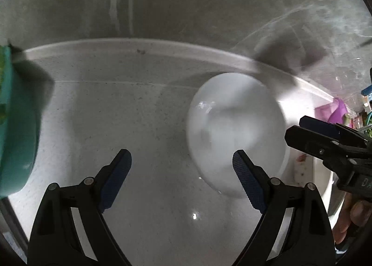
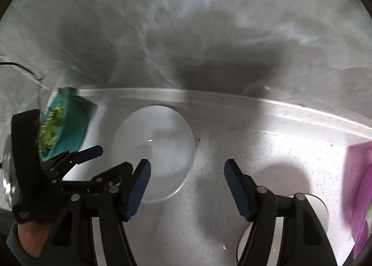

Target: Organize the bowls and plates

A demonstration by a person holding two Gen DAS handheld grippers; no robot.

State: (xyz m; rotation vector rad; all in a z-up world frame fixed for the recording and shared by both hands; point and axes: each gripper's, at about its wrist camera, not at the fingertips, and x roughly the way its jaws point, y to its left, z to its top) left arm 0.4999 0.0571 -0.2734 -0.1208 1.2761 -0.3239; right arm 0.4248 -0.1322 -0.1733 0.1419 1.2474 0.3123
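White bowl (image 1: 234,131) beside right tool (image 2: 186,187)

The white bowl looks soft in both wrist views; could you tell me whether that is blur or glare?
Left wrist view: the white bowl is smeared by motion blur, with only small glints. Right wrist view: the bowl is equally hazy, and a dark shadow falls on the wall.

Black claws (image 1: 182,163), blue ribbed pads (image 2: 137,190), silver screws — perhaps a black glove (image 2: 24,163)
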